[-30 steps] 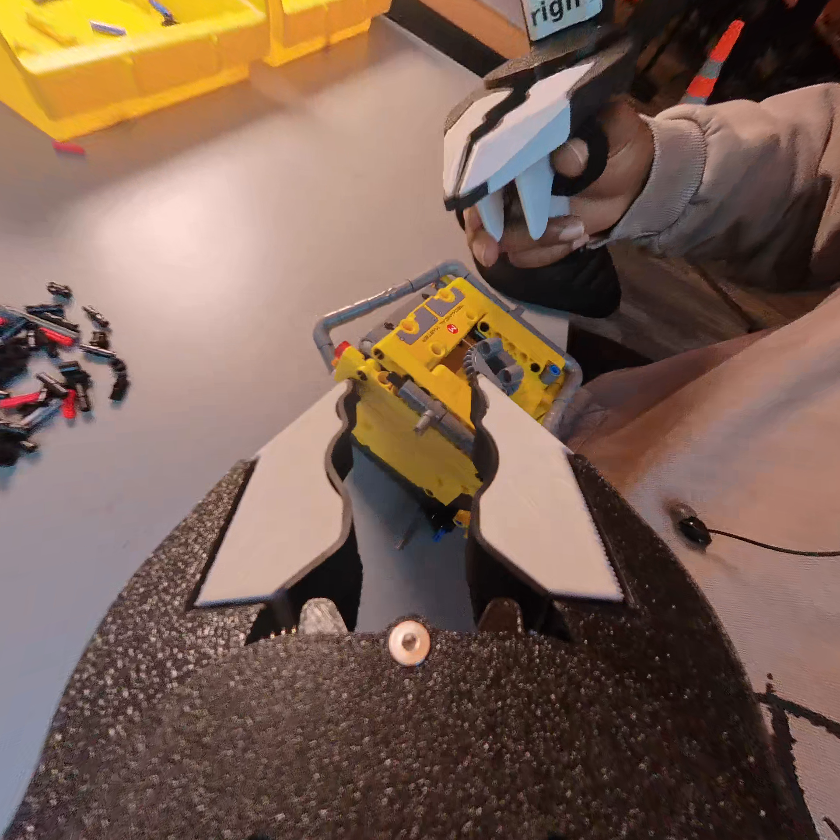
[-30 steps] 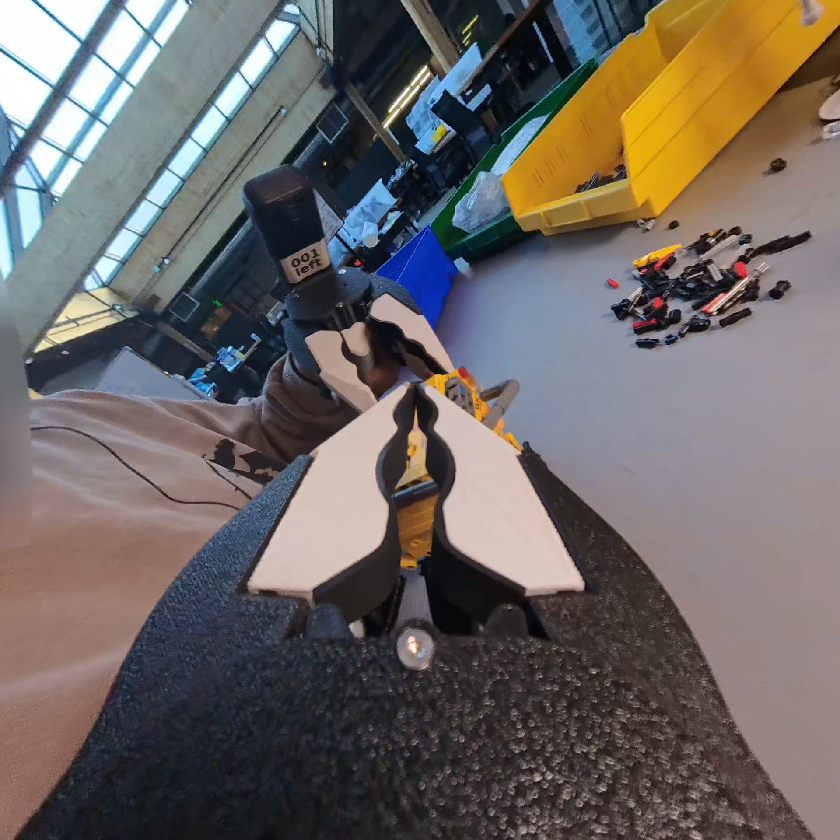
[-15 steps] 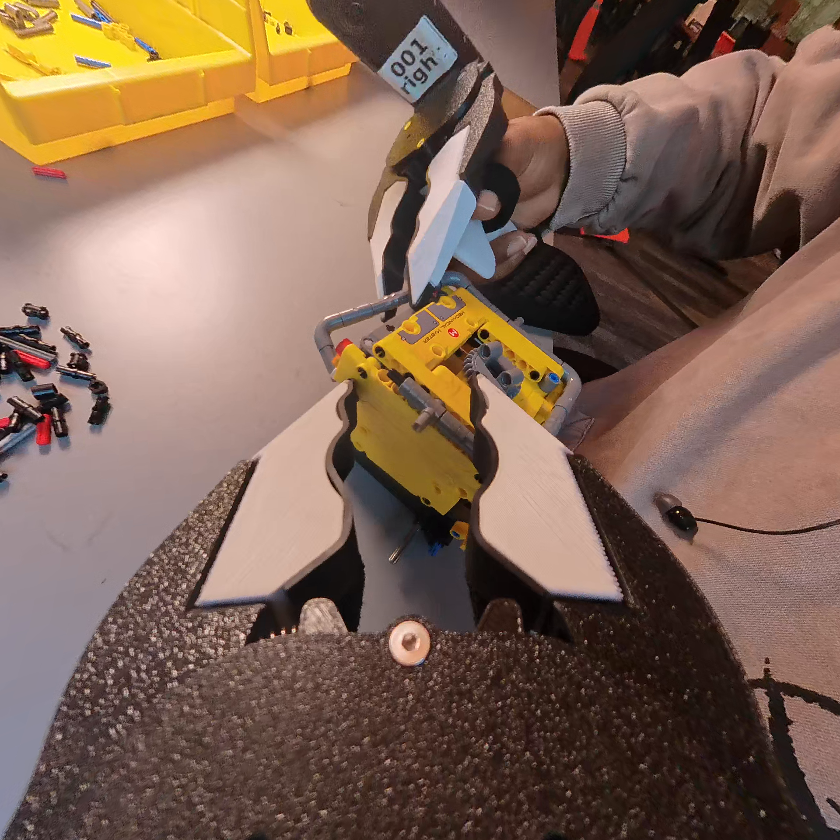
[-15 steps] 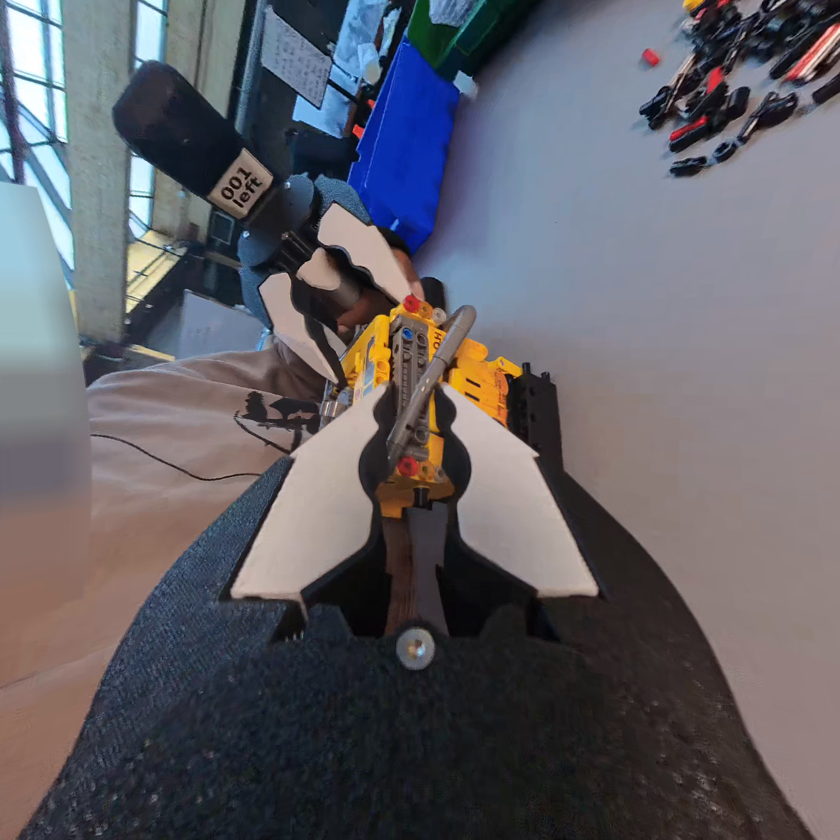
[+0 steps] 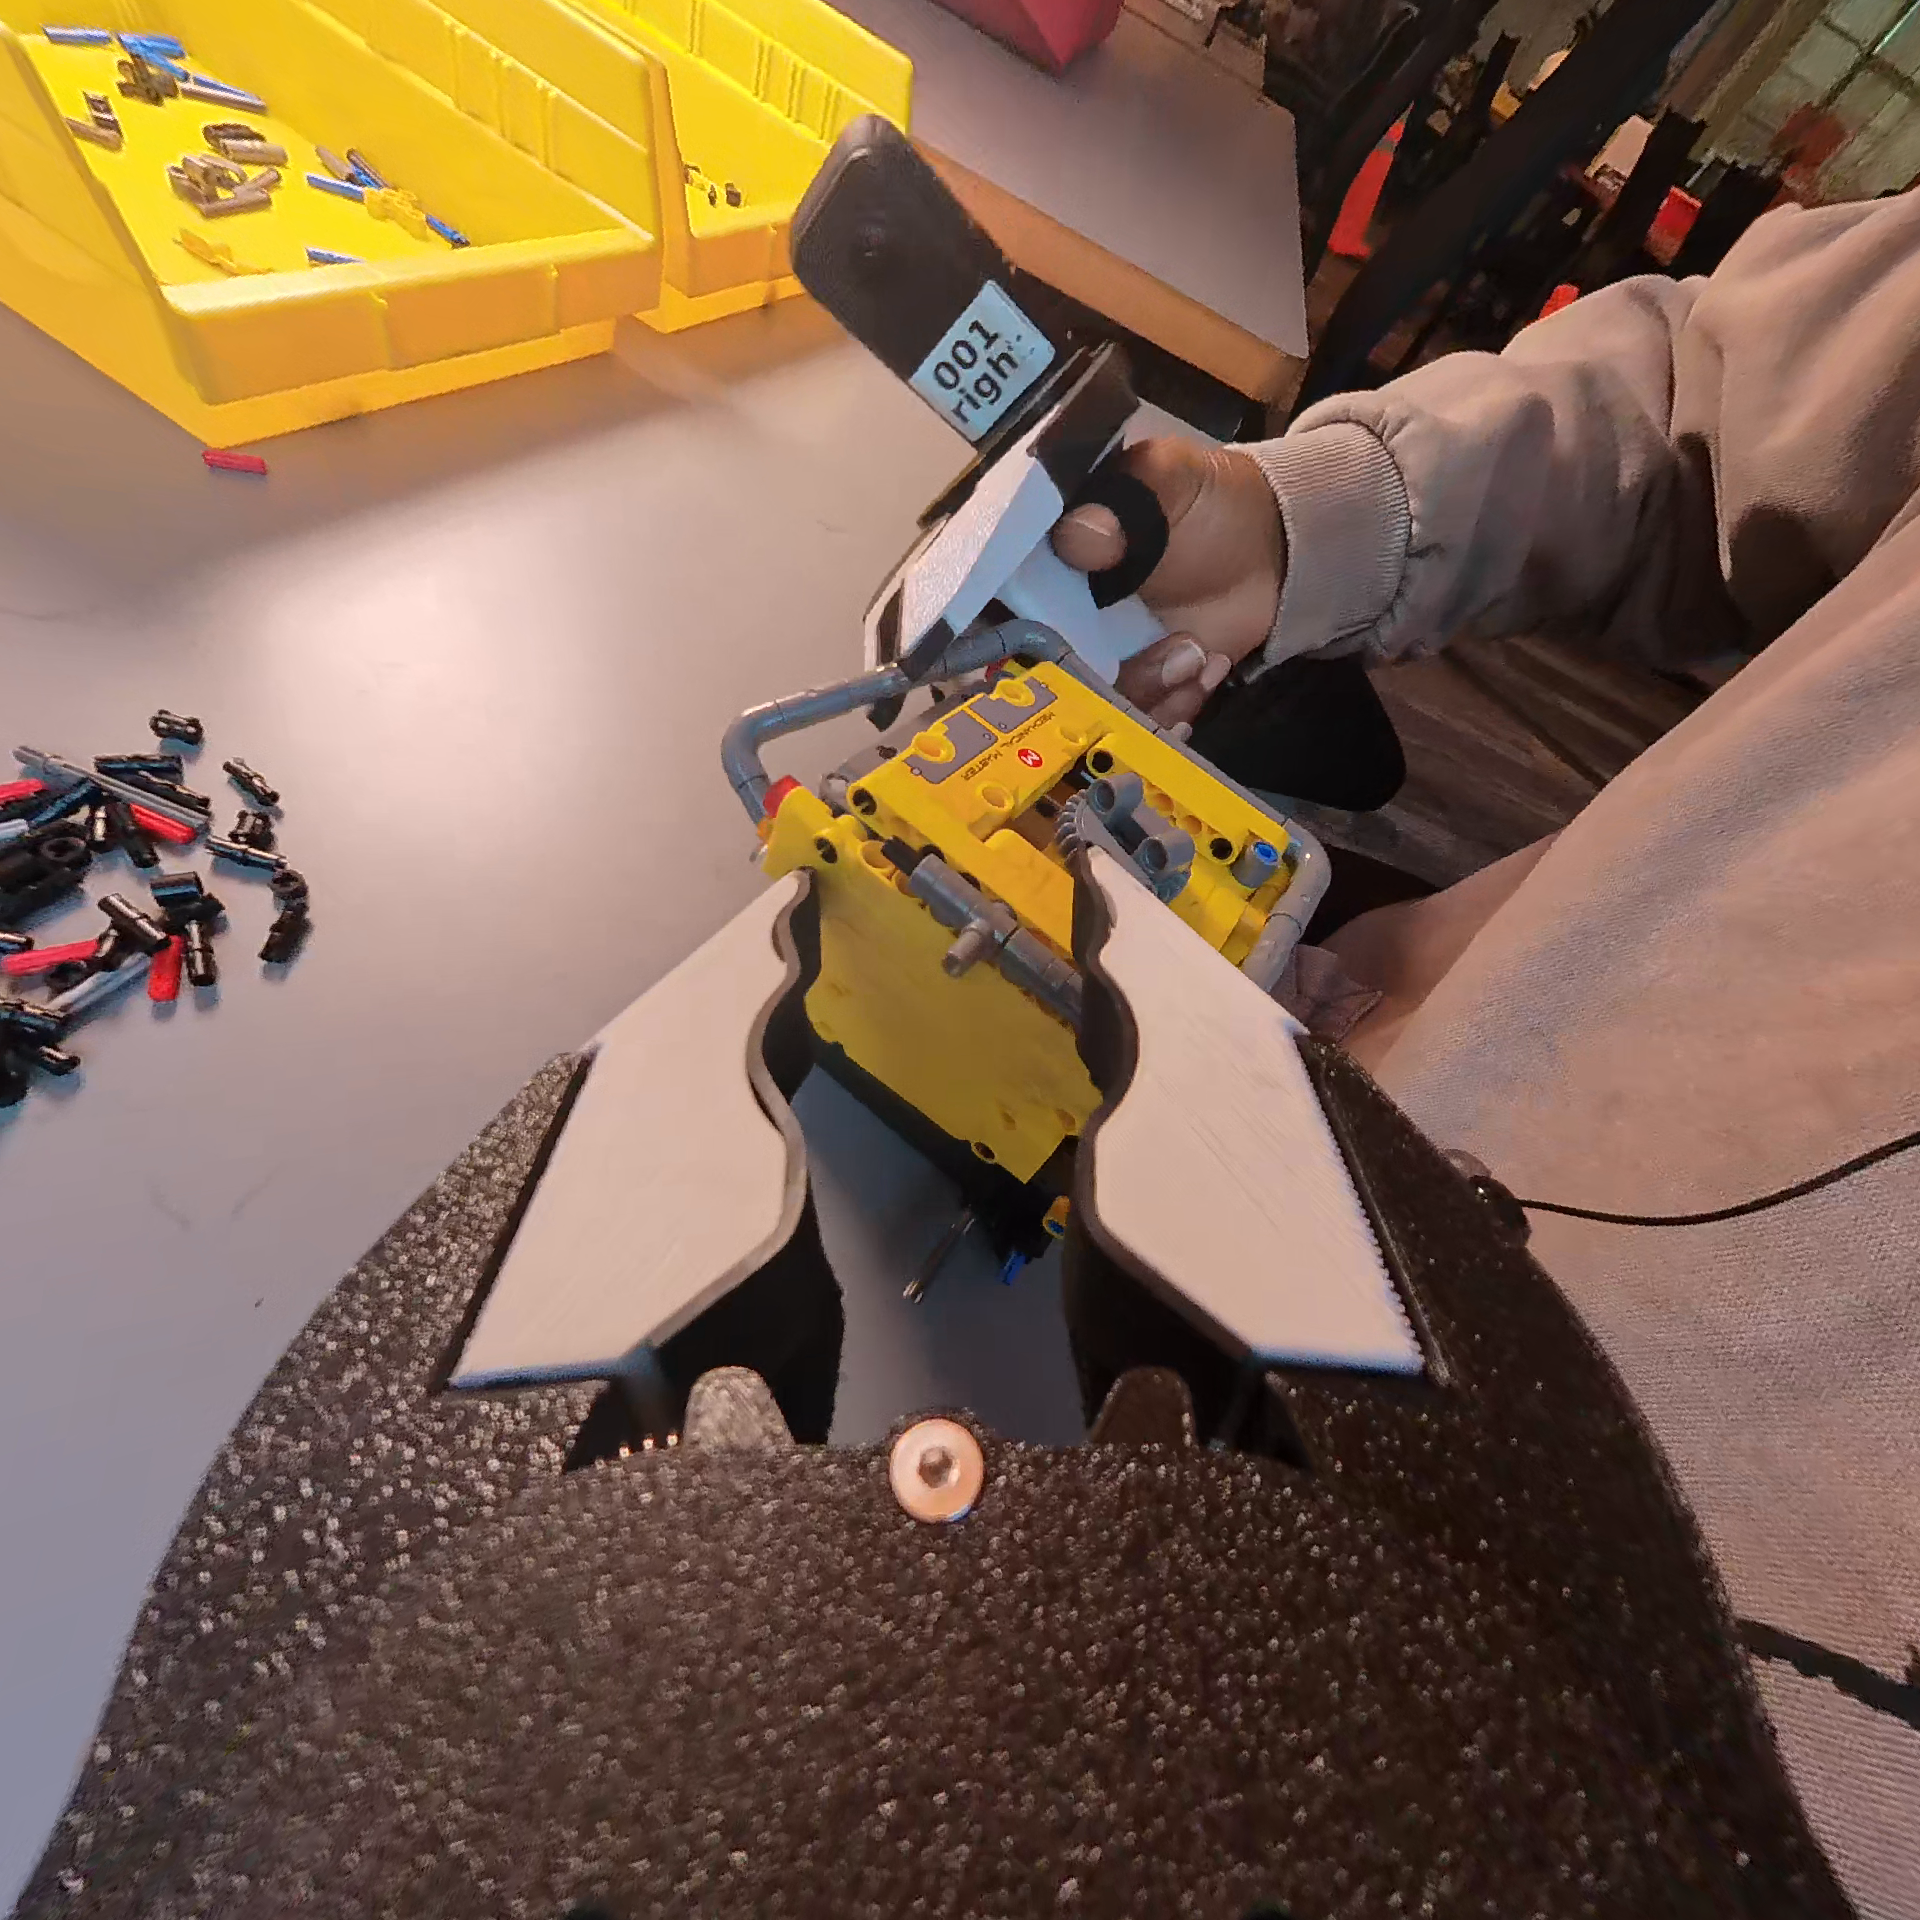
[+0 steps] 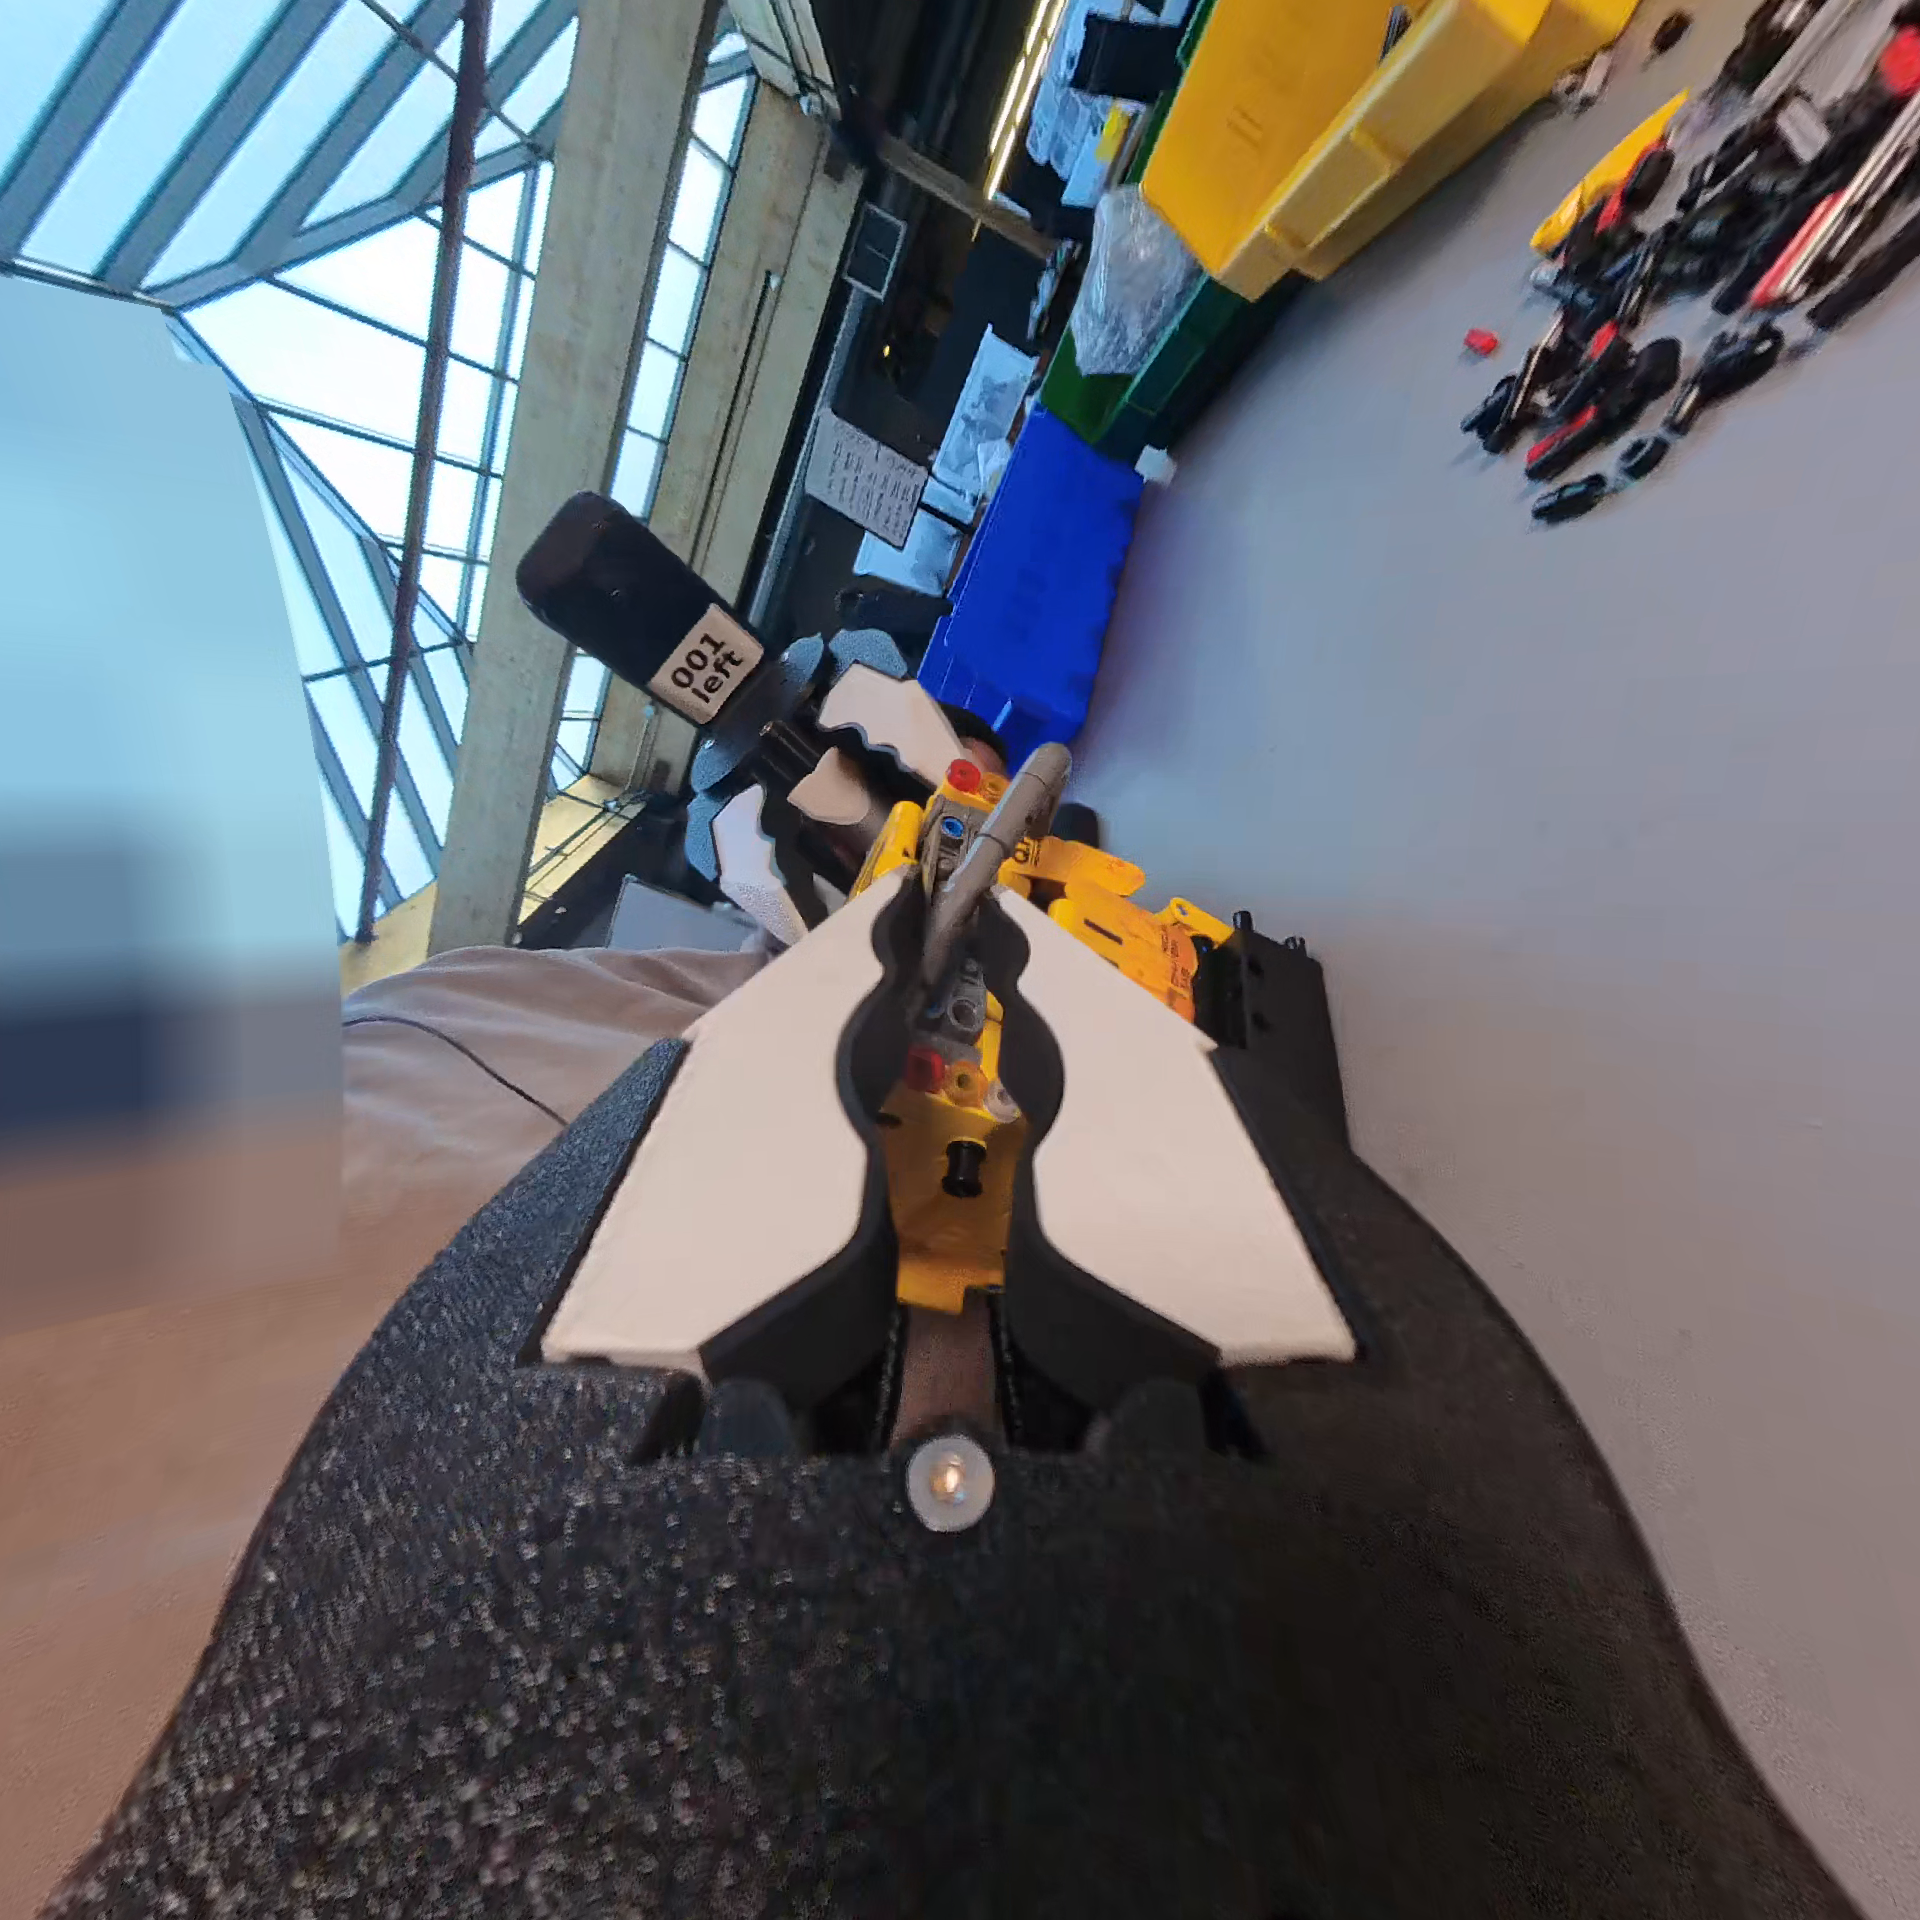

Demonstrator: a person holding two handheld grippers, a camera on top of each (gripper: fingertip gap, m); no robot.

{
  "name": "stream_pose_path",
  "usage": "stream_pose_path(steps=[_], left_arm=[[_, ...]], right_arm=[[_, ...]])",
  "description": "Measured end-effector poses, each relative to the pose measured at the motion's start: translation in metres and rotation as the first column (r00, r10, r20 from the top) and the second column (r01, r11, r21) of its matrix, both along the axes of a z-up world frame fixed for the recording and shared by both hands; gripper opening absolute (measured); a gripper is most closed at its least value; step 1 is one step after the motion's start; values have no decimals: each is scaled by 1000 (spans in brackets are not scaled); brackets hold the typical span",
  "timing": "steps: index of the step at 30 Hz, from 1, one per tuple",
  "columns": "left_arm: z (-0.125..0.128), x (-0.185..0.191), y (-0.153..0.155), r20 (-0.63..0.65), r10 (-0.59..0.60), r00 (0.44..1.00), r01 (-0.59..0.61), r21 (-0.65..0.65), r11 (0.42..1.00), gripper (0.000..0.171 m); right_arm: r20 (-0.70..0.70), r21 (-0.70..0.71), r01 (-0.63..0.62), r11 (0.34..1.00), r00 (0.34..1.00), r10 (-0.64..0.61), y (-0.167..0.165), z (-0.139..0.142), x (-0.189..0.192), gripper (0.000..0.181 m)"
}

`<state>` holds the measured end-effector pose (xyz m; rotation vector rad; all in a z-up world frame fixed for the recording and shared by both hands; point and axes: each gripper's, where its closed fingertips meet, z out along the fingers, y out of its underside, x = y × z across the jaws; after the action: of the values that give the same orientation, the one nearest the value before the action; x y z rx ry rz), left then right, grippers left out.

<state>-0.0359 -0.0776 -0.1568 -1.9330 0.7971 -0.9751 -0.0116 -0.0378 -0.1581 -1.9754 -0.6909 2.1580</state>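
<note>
Both grippers on the yellow brick model, held at the near edge of the grey surface.

Left gripper (image 5: 940,894) clamps the yellow brick model (image 5: 956,997) by its flat sides, fingers (image 5: 665,1143) pressed against it. Right gripper (image 6: 940,914) sits at the model's far end, closed onto the grey tube (image 6: 997,831) that runs round the model's rim; tips nearly meeting on it. Loose black and red pins (image 5: 114,883) lie well left of the left gripper; yellow bins (image 5: 343,312) far ahead-left. A hand (image 5: 1195,551) in a beige sleeve holds the right gripper.
</note>
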Motion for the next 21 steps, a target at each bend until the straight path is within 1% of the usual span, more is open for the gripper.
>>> stream_pose_path(steps=[3, 5, 6, 8, 11, 12, 13, 15, 17, 18, 19, 20, 21], left_arm=[[0, 2, -1, 24, 2, 1000, -2, 5, 1000, 49], [1, 8, -5, 23, -14, 1000, 14, 20, 1000, 47], [1, 9, -5, 13, -9, 1000, 9, 32, 999, 46], [1, 6, -3, 6, 10, 1000, -10, 31, 999, 44], [1, 2, -3, 29, 22, 999, -22, 16, 1000, 44], [0, 2, -3, 34, 24, 999, -24, 15, 1000, 44], [0, 2, -2, 36, 31, 999, -32, 16, 999, 44], [1, 2, -2, 33, 31, 999, -32, 20, 999, 41], [2, 1, 0, 28, 24, 999, -25, 26, 999, 39], [2, 2, 1, 29, 16, 999, -17, 25, 1000, 39], [2, 3, 3, 30, 5, 1000, -6, 28, 1000, 39], [3, 4, 5, 24, -10, 1000, 9, 34, 999, 39], [3, 3, 8, 12, -27, 1000, 27, 40, 999, 39]], right_arm=[[52, 20, -84, 996, 995, 82, -1, -4, -1, 11], [107, 13, -143, 990, 984, 141, -3, -9, -8, 11], [105, 1, -175, 985, 979, 174, -5, -8, -11, 13], [127, 57, -204, 977, 973, 195, -3, -10, -14, 9], [116, 115, -175, 978, 980, 162, 0, -6, -18, 7], [74, 110, -149, 983, 987, 141, 2, 0, -19, 6], [19, 62, -129, 990, 992, 128, 5, 12, -18, 4], [4, 150, -126, 981, 992, 127, 0, 20, -18, 4], [-58, 174, -123, 977, 989, 135, -6, 32, -17, 4], [-44, 212, -129, 969, 989, 141, -6, 31, -16, 4], [14, 243, -137, 960, 990, 138, -5, 22, -18, 6], [44, 251, -136, 958, 991, 129, -3, 17, -20, 4], [39, 249, -100, 963, 995, 93, 5, 19, -20, 0]])
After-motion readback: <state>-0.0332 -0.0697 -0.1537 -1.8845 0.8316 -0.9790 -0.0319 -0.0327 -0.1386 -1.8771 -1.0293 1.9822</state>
